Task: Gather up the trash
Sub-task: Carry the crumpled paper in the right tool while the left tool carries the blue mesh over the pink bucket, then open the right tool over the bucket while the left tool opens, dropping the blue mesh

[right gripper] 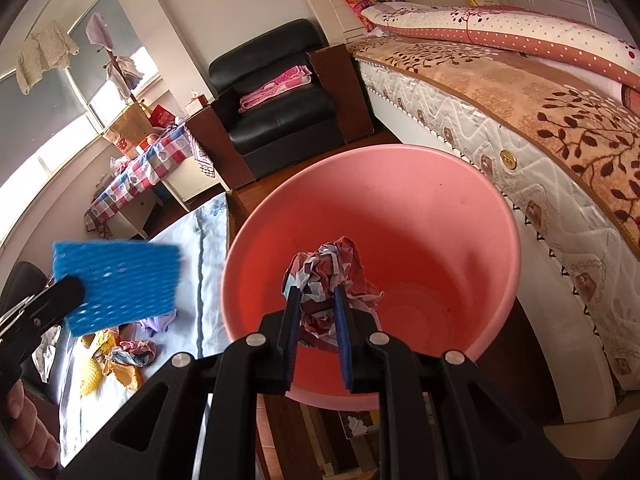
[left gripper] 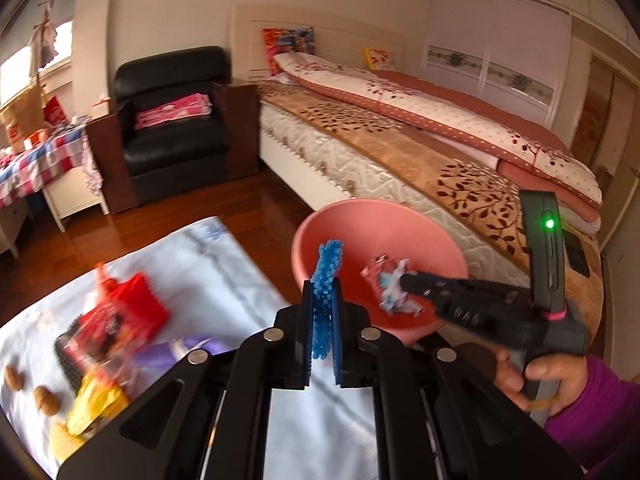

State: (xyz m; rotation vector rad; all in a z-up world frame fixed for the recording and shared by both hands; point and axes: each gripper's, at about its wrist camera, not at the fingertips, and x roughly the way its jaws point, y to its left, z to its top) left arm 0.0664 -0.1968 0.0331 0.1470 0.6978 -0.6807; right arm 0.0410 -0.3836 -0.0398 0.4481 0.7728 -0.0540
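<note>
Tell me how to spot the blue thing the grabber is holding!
Find the big bed, then the pink bucket on the floor beside it. Left of the bucket, over the white cloth, the left gripper is shut on a blue foam net. It is the only bright blue, holey sheet; the right gripper holds crumpled paper instead.

We are in a home bedroom: a made bed [left gripper: 420,136] with a leaf-patterned blanket and pillows, a white sliding-door wardrobe [left gripper: 496,52], a black leather armchair [left gripper: 176,120], a checked-cloth side table [right gripper: 136,176] by the window, and a wooden floor [left gripper: 256,200].
</note>
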